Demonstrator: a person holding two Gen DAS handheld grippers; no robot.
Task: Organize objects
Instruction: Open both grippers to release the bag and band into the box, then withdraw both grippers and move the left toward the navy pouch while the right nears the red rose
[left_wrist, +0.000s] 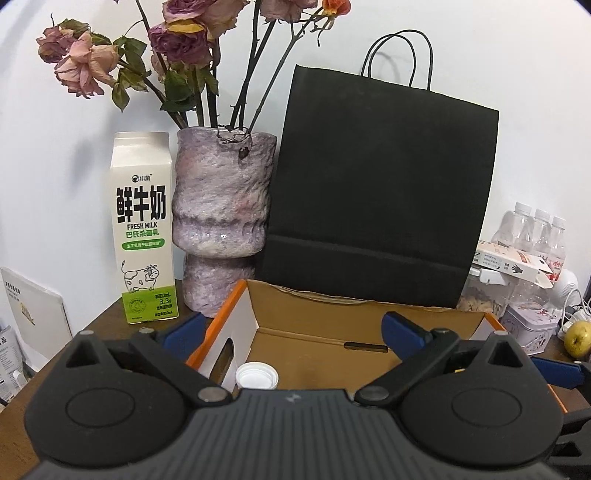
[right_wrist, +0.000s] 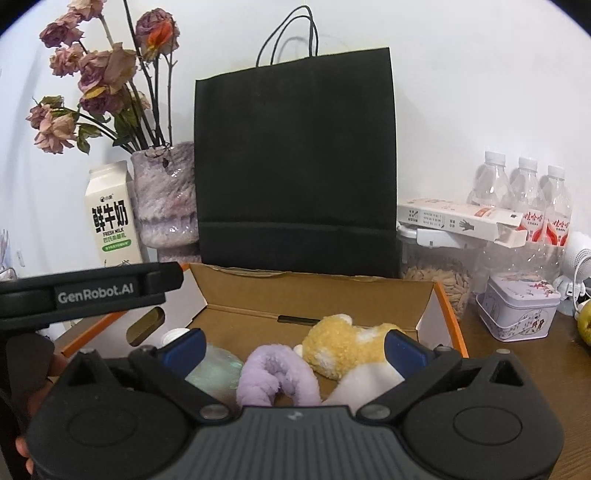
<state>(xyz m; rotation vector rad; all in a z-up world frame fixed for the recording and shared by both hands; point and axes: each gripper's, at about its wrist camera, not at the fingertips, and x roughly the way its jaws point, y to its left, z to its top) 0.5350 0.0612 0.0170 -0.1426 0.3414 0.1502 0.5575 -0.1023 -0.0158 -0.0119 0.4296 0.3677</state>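
Both tools stand released, jaws apart, holding nothing. Below and ahead of the right gripper (right_wrist: 293, 345), the cardboard box (right_wrist: 317, 295) already holds a yellow plush (right_wrist: 343, 345), a purple plush (right_wrist: 277, 376) and a capped bottle (left_wrist: 256, 374), the last directly under the left gripper (left_wrist: 293, 330). Judged well advanced; the milk carton (left_wrist: 144, 229), ahead-left, remains outside.

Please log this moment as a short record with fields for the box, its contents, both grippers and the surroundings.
container: open cardboard box with orange edging, on the wooden table
contents: yellow plush toy, purple fuzzy item, white-capped bottle
left gripper: open, over the box, holding nothing
right gripper: open, over the plush items, gripping nothing
behind box: black paper bag, vase of dried roses, milk carton
right side: water bottles, patterned tin
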